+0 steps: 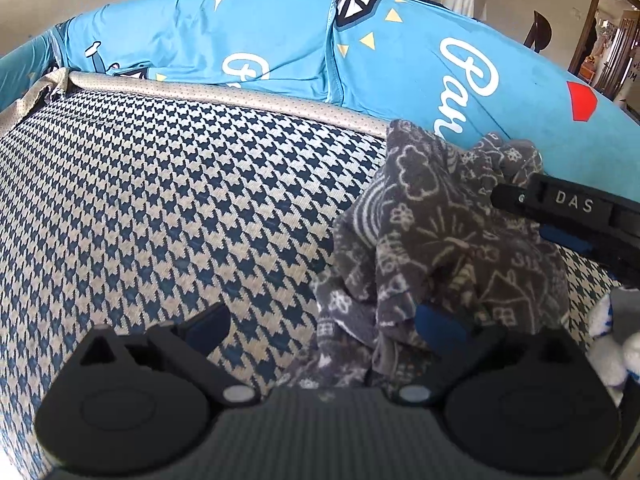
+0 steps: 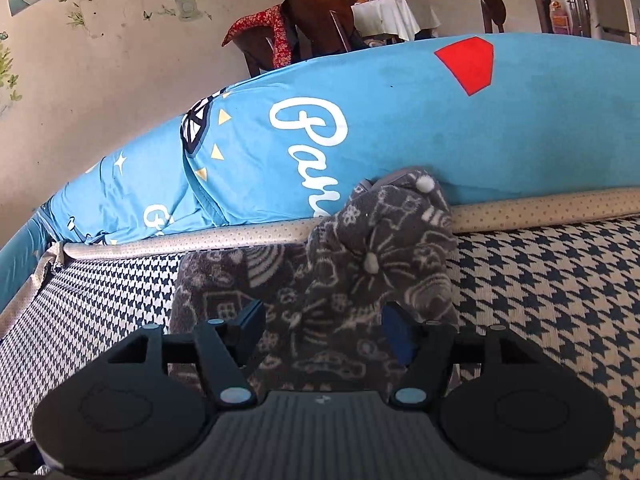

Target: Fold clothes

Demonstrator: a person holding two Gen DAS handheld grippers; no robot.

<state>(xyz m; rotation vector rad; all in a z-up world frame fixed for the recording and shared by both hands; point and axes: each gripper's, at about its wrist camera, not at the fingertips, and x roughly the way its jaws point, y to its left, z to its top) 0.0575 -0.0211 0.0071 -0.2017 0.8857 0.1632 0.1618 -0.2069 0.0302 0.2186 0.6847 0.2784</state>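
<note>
barely begun: grey printed garment (image 2: pixel 340 280) bunched, unfolded on houndstooth cushion (image 1: pixel 160 200). left gripper (image 1: pixel 324 328), right gripper (image 2: pixel 324 332) fingers spread around cloth, no pinch confirmed.

Grey garment (image 2: pixel 340 280) between spread claw (image 2: pixel 324 332)

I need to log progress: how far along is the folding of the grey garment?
Nothing looks folded: the grey garment is bunched on the houndstooth cushion. In hand: the right gripper and left gripper both sit open at the fabric. Left: grasping, spreading, every fold.
</note>
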